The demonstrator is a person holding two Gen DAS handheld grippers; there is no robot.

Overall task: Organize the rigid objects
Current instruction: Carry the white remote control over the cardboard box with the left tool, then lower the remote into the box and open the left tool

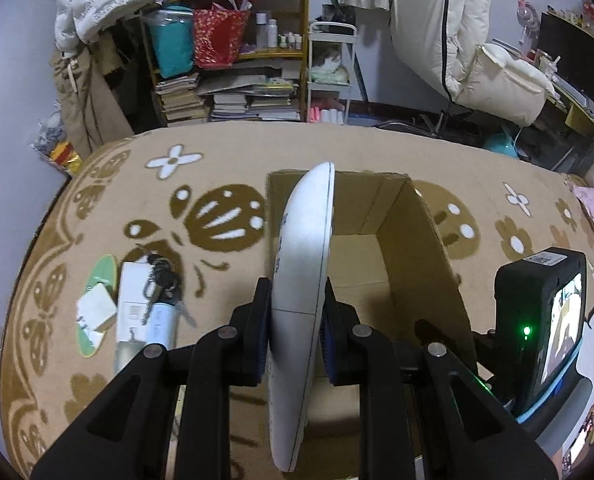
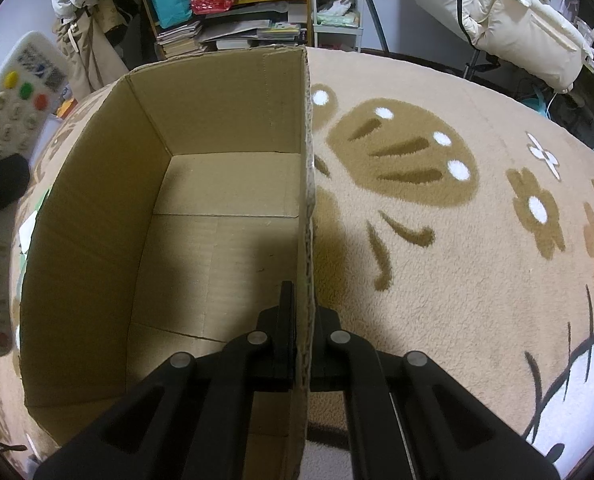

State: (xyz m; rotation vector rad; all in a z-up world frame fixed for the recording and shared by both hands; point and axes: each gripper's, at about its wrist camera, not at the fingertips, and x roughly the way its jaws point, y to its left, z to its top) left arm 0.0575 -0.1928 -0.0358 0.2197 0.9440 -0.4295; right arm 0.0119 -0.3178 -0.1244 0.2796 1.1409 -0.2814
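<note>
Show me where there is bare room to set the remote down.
The cardboard box floor is bare between all its walls. The blanket right of the box wall held by the right hand-held gripper is bare too. Left of the box is crowded: keys, white cartons. The left hand-held gripper holds the remote.

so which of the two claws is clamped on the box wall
The right claw: its fingers pinch the right wall of the brown cardboard box. The left claw grips the white remote control instead.

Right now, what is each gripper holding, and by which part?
The left gripper is shut on the white remote control, clamped across its lower body on edge. The right gripper is shut on the cardboard box, pinching its right wall at the rim.
</note>
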